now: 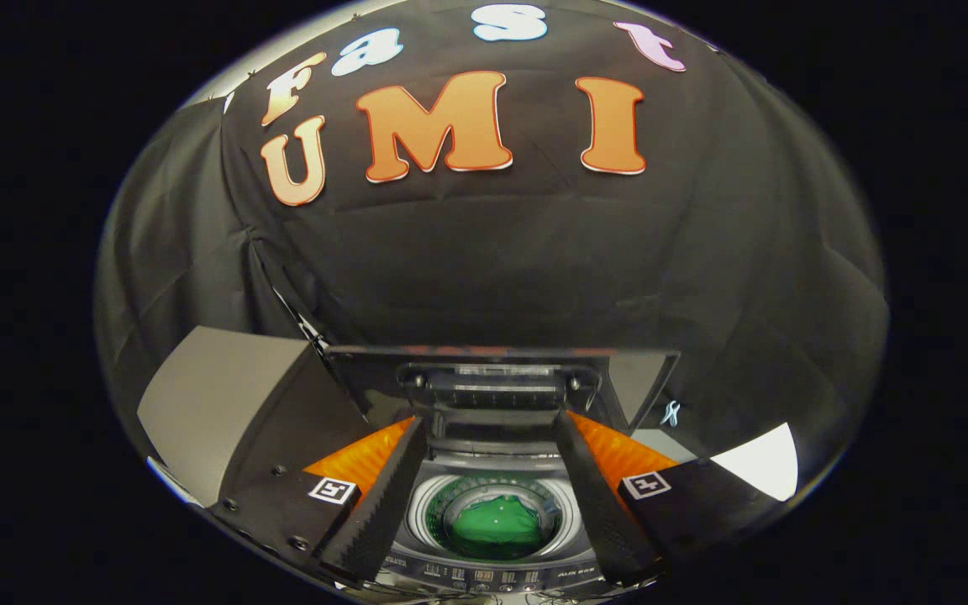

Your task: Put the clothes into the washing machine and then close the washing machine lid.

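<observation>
A top-loading washing machine [492, 578] sits below me with its lid [501, 374] raised upright at the back. A green garment [497, 525] lies inside the round drum [425, 512]. My gripper [491, 424] hovers above the drum opening, open, its two fingers [383, 496] spread to either side of the opening with nothing between them. The fingertips reach toward the raised lid's inner face.
The machine's control panel [484, 576] runs along its front edge, nearest me. A grey surface [215, 395] lies to the left of the machine and a white patch [761, 466] to the right. Black cloth wall stands behind the lid.
</observation>
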